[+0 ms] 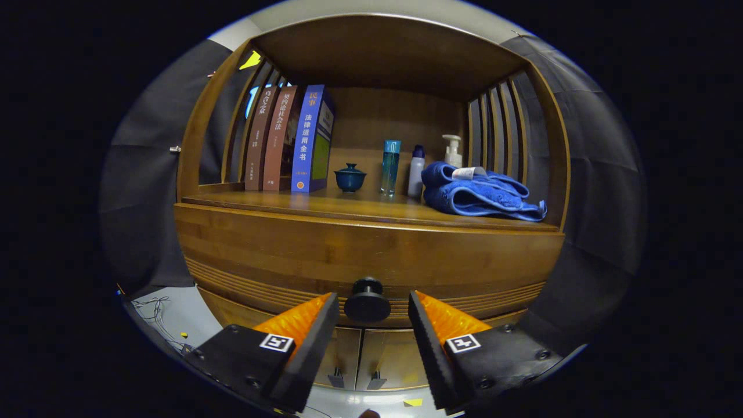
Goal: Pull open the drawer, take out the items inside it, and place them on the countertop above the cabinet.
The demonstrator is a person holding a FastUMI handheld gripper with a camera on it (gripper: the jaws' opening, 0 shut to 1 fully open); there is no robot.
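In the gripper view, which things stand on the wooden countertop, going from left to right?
Three books → lidded blue cup → tall teal bottle → small white bottle → pump bottle, behind the folded blue towel. The open fingers flank the drawer knob below.

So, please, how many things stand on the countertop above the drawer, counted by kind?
Books: 3
Lidded cup: 1
Bottles: 3
Blue towel: 1
Total: 8

The hand-held gripper is open, its fingers on either side of the drawer knob.
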